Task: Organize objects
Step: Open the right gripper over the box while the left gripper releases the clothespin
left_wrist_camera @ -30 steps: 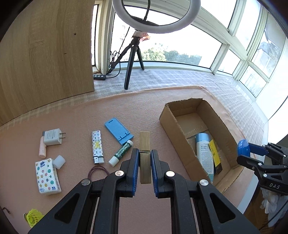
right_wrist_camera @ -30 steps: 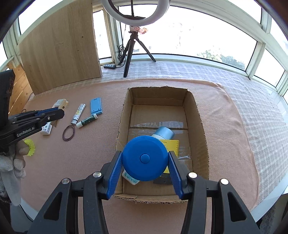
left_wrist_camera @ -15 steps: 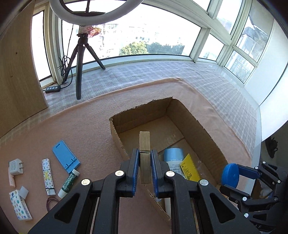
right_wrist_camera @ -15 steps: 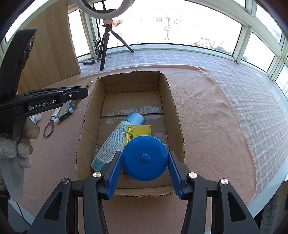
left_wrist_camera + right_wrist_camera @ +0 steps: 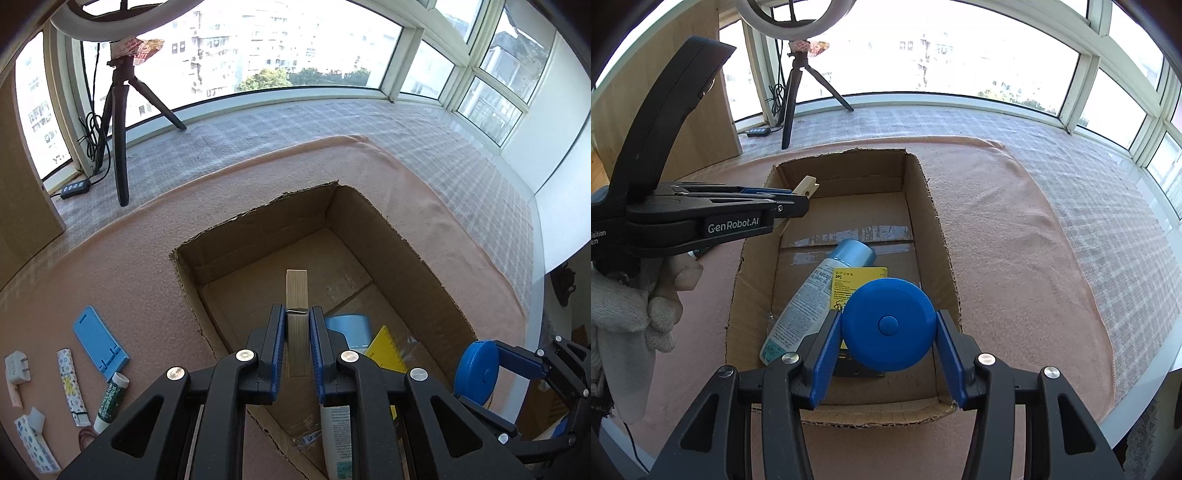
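Since a second ago my left tool (image 5: 297, 328) has swung from above the loose items over to the cardboard box (image 5: 373, 218), and it now hangs above the box's open interior. Its blue pads are clamped on a flat wooden clip (image 5: 296, 291), a pale, fine-grained slat with a squared tip that sticks out past the fingers toward the box's far wall. From the right-wrist view the same clip (image 5: 808, 185) shows just inside the box's left rim, near the far corner.

My right tool (image 5: 888, 326) grips a round blue tape measure (image 5: 888, 324), a smooth plastic disc with a small button in its centre, held above the near end of the box (image 5: 934, 221). Under it, on the box floor, lie a white squeeze tube with a light-blue cap (image 5: 849, 254) and a yellow card (image 5: 858, 282) resting partly on the tube.

Left of the box, on the peach fleece cloth covering the desk (image 5: 110, 266), remain a blue plastic phone stand (image 5: 100, 341), a patterned lighter (image 5: 70, 384), a green-and-white stick (image 5: 110, 402), a white plug (image 5: 15, 367) and a tissue pack (image 5: 35, 443). My left hand wears a white knit glove (image 5: 628, 321).
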A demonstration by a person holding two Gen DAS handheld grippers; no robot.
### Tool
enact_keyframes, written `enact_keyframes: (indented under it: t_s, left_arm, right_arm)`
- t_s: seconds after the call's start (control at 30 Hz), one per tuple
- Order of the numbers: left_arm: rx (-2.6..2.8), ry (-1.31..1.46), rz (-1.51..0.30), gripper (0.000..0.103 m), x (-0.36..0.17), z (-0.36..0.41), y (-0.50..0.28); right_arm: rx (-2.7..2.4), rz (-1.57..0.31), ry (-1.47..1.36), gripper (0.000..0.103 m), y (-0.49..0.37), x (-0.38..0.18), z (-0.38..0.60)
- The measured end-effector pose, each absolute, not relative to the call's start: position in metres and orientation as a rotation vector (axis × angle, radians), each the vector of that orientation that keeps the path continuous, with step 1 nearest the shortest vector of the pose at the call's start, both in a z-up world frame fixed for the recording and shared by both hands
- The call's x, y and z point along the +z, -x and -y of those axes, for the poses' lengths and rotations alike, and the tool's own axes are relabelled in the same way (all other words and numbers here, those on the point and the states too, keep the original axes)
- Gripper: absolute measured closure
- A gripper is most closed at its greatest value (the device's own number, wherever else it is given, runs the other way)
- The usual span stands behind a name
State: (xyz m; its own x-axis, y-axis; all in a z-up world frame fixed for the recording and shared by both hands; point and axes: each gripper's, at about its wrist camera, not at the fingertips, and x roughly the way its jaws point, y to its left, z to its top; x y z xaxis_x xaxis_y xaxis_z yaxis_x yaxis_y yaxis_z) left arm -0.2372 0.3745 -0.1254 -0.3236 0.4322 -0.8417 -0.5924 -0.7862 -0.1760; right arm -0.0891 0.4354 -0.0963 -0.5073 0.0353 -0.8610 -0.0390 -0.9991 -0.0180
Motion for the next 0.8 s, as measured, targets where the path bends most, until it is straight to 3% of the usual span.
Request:
enact_keyframes:
  t_s: [0.07,0.1,0.13,0.2,0.8]
  left_arm:
    - [2.141,1.281,-0.235,0.074,-0.125,-0.376,0.237]
    - [2.146,1.281,-0.235,0.055,-0.125,-0.376,0.237]
    - [2.147,1.28,-0.225,0.045,-0.124,-0.376,0.238]
    - [2.153,1.279,-0.214,0.045,-0.123,-0.374,0.24]
    - [2.176,1.256,-0.215,0.045,-0.107,-0.354,0.228]
  right_arm:
    - [2.706,0.004,1.531,0.053,0.089,-0.095,-0.434]
    - [2.707,0.014,1.524,0.05,0.088,-0.093,-0.433]
    - [2.714,0.026,1.509,0.044,0.087,-0.092,-0.432]
    - [2.719,0.055,1.486,0.034,0.086,-0.089,-0.428]
    - [2.72,-0.032,1.468,0.034,0.071,-0.079,-0.426]
